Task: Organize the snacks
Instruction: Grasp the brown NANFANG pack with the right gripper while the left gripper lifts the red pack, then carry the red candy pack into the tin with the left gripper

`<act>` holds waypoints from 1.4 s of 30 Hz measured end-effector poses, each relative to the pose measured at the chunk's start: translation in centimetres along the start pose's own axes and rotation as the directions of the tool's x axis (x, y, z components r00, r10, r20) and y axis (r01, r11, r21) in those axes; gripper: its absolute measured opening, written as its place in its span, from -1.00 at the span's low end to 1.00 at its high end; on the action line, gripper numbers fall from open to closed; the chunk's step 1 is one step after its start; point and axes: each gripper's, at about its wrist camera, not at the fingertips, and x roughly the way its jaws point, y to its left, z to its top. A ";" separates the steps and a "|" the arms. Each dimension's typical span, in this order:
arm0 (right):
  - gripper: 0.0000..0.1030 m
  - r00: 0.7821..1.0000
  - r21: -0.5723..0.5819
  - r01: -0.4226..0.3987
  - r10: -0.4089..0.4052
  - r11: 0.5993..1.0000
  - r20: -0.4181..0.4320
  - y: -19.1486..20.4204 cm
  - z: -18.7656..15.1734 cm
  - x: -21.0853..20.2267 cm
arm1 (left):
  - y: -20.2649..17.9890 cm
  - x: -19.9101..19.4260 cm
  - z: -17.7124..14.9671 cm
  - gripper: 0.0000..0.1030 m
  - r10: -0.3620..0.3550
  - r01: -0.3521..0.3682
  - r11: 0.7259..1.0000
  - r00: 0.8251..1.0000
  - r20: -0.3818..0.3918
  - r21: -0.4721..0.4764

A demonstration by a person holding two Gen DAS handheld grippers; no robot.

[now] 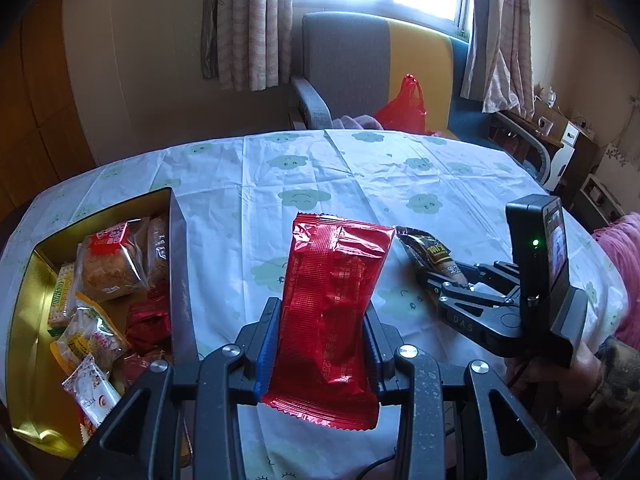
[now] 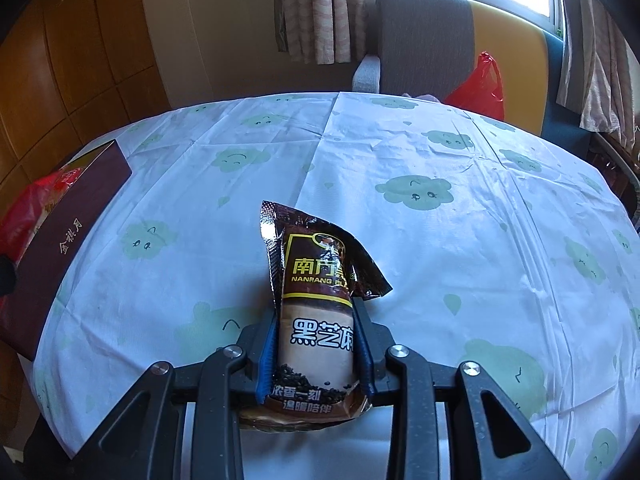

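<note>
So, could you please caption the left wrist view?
Left gripper holds a red packet beside the snack tin.

Two close, downward wrist views, shared tablecloth (image 1: 360, 168).

Armchair (image 1: 344, 68), curtains (image 1: 252, 20), red plastic bag (image 1: 402, 110).

Red foil packet (image 1: 332, 320), brown sachet (image 2: 316, 320) (green-clouded white tablecloth (image 2: 440, 240))
</note>
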 end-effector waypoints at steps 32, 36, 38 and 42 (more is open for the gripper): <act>-0.34 1.000 -0.008 0.010 -0.010 1.000 0.020 0.2 -0.2 -0.2 | 23.4 -10.8 -4.2 -0.27 0.302 -0.264 0.847 0.953 0.009 -0.461; -0.34 1.000 -0.009 0.010 -0.010 1.000 0.020 0.2 -0.2 -0.2 | 26.0 -10.1 -6.1 -0.27 0.318 -0.291 0.803 0.947 -0.040 -0.521; -0.34 1.000 -0.009 0.010 -0.010 1.000 0.020 0.2 -0.2 -0.2 | 26.2 -9.2 -6.6 -0.27 0.312 -0.300 0.795 0.948 -0.068 -0.527; -0.34 1.000 -0.009 0.010 -0.010 1.000 0.020 0.2 -0.1 -0.2 | 26.1 -6.9 -6.8 -0.27 0.310 -0.324 0.799 0.944 -0.115 -0.507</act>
